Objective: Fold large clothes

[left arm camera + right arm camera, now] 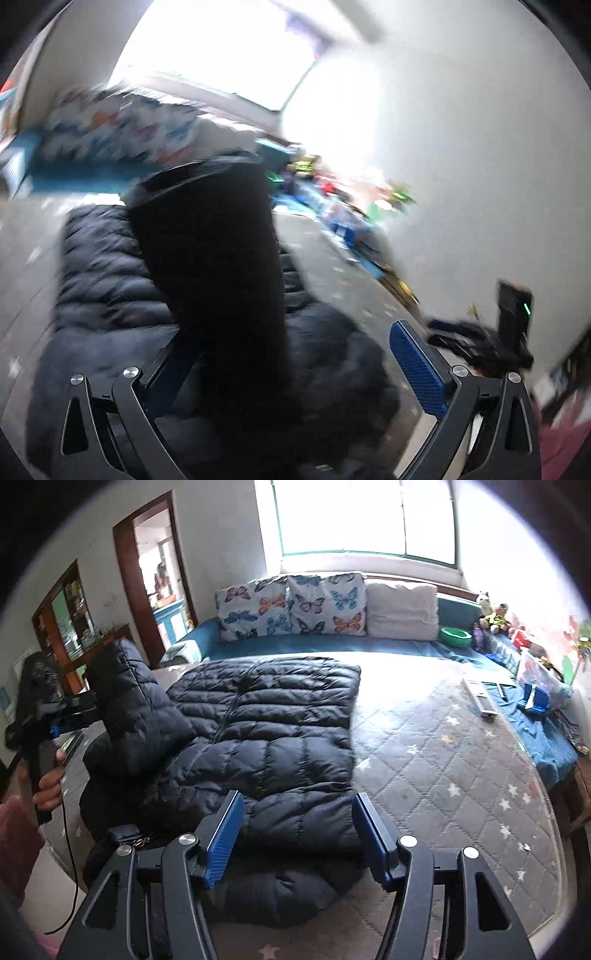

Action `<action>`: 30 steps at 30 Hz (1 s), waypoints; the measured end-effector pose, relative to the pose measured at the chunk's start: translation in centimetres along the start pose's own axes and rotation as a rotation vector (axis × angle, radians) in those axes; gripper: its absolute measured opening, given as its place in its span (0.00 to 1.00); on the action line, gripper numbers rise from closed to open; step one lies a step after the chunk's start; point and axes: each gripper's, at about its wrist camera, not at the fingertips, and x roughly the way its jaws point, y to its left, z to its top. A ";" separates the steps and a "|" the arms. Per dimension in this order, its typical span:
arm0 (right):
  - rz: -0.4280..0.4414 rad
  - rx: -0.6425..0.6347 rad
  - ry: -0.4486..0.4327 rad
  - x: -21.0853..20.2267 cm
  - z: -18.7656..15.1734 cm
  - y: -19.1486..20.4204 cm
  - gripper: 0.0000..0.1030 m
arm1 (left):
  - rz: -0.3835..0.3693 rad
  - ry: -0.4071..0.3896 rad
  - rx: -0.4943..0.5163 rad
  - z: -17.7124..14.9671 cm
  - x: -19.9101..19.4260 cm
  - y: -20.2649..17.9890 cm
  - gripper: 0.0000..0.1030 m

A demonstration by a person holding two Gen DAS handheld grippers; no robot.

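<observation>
A dark navy puffer jacket [266, 731] lies spread on the quilted mattress [443, 760], its hem towards the pillows. One sleeve [125, 701] stands lifted at the left. My left gripper [85, 710], held by a hand [50, 782], is beside that sleeve. In the blurred left wrist view the sleeve [210, 251] rises between the wide-apart jaws of the left gripper [288, 332], close to the left finger and clear of the right pad [413, 369]. My right gripper [295, 812] hovers open over the jacket's near part, with nothing pinched.
Butterfly pillows [288, 605] and a white pillow [402, 609] line the far side under a bright window. A green bowl [456, 637], toys [495, 620] and a blue box [535, 701] crowd the right edge. A doorway [155, 579] and a cabinet [70, 609] are at the left.
</observation>
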 end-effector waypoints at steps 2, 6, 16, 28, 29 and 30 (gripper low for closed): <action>-0.017 0.028 -0.019 -0.5 0.1 -1.0 0.65 | -0.048 0.054 0.076 -0.5 1.7 -2.9 1.00; -0.031 0.072 -0.038 -1.0 0.6 -2.3 0.65 | -0.067 0.169 0.180 -2.6 3.9 -6.2 1.00; 0.044 -0.017 -0.056 0.4 3.6 0.2 0.65 | 0.242 0.081 0.128 -0.5 -3.3 0.2 1.00; 0.076 0.044 0.087 8.9 5.3 -0.9 0.65 | 0.319 0.140 -0.140 -3.9 -6.5 12.0 1.00; 0.095 0.057 0.094 9.3 5.2 -1.2 0.65 | 0.318 0.148 -0.147 -4.4 -6.2 12.3 1.00; 0.119 0.066 0.104 9.5 5.0 -1.3 0.64 | 0.320 0.156 -0.151 -4.8 -5.9 12.5 1.00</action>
